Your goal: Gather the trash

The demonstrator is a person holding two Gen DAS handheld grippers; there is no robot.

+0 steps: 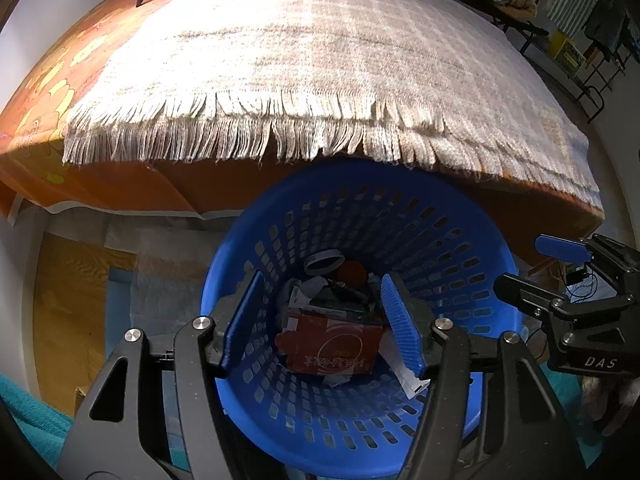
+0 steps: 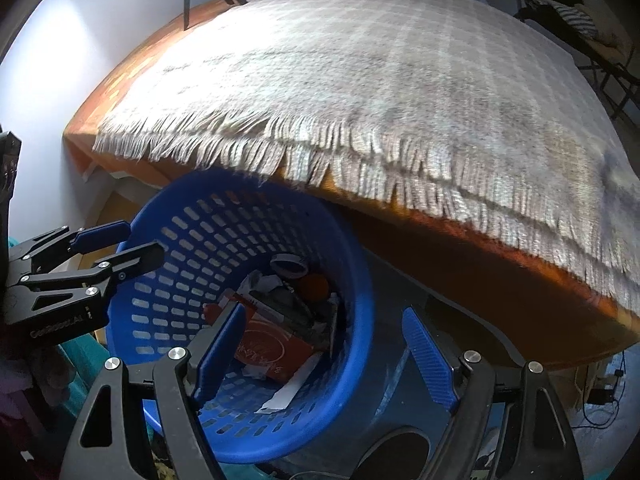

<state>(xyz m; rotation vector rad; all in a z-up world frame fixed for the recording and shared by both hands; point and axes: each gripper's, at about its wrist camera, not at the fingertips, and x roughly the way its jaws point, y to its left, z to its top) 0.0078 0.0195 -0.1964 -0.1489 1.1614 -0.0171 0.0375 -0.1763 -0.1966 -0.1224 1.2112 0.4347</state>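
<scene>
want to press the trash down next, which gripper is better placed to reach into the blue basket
Left, probably. The left gripper is open and centred over the blue basket, framing the red carton. The right gripper straddles the rim, one finger outside.

Bedroom, domestic. Bed [image 1: 132, 184] with orange sheet, covered by a fringed checked blanket [image 1: 320, 60]; blue perforated basket [image 1: 460, 248] of rubbish beside it on the floor; folding rack [image 1: 520, 20] with striped cloth by the far wall.

Fringed plaid blanket [image 1: 320, 60] over orange bedsheet [image 1: 44, 92].
</scene>
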